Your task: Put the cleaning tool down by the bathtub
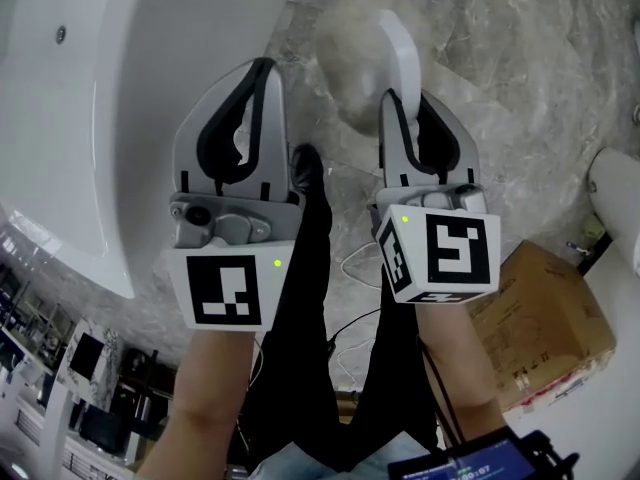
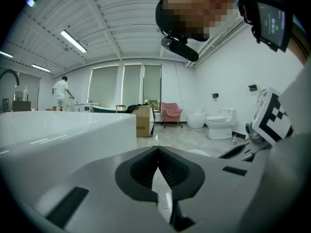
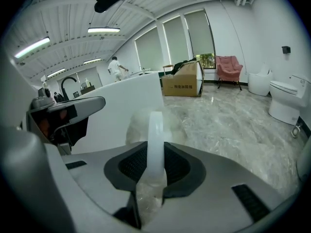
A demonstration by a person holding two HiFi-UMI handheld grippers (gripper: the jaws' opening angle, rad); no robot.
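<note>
The cleaning tool is a white fluffy ball (image 1: 352,60) on a white plastic handle (image 1: 402,56). My right gripper (image 1: 410,108) is shut on that handle, and in the right gripper view the handle (image 3: 155,147) runs upright between the dark pads with the fluffy head (image 3: 146,127) beyond them. The head hangs over the marble floor, close beside the white bathtub (image 1: 120,78). My left gripper (image 1: 262,73) is shut with nothing in it, its pads (image 2: 158,171) meeting at the tip, next to the bathtub wall (image 2: 63,135).
A cardboard box (image 1: 545,323) sits on the floor at the right, next to a white toilet (image 1: 615,193). White cables (image 1: 355,263) lie on the marble near the person's dark trouser legs (image 1: 315,298). Farther off stand a toilet (image 2: 221,125), a pink chair (image 2: 170,113) and another box (image 2: 143,120).
</note>
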